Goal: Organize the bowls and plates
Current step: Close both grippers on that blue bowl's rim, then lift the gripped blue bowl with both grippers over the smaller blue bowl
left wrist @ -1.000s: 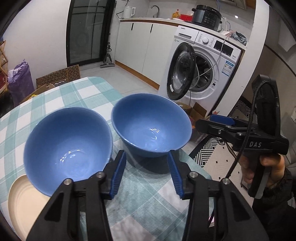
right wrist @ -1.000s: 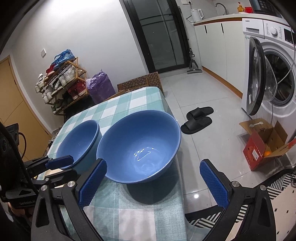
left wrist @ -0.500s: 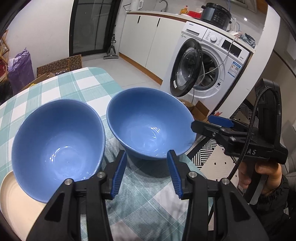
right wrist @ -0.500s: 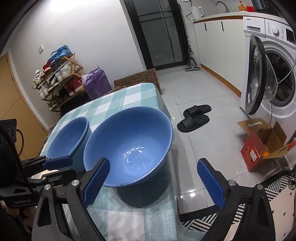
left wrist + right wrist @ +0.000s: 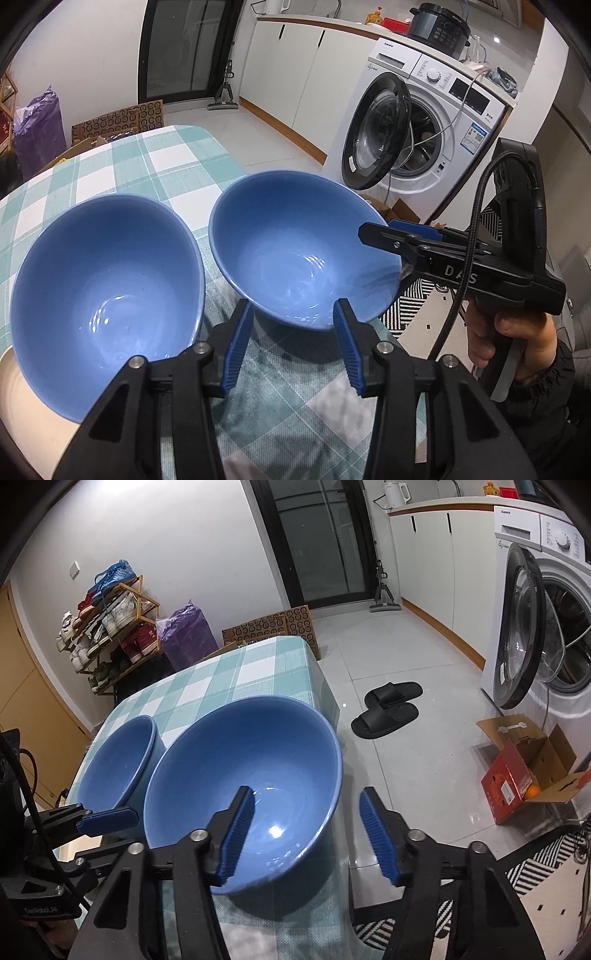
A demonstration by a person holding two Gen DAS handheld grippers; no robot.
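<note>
Two blue bowls stand side by side on the checked tablecloth (image 5: 155,173). The right bowl (image 5: 299,251) (image 5: 243,790) is nearest the table's right edge. The left bowl (image 5: 103,280) (image 5: 118,760) rests on a cream plate (image 5: 26,406). My left gripper (image 5: 291,339) is open, its fingers just short of the right bowl's near rim. My right gripper (image 5: 306,830) is open and straddles that bowl's right rim, one finger inside, one outside; it also shows in the left wrist view (image 5: 391,236). Neither grips anything.
The table ends just right of the right bowl (image 5: 332,716). On the floor are black slippers (image 5: 388,709), a red cardboard box (image 5: 517,779) and a washing machine with its door open (image 5: 406,147). A shoe rack (image 5: 107,624) stands by the far wall.
My right gripper has narrowed and moved in over the right bowl's rim, one finger now inside the bowl. My left gripper has edged closer to the bowls.
</note>
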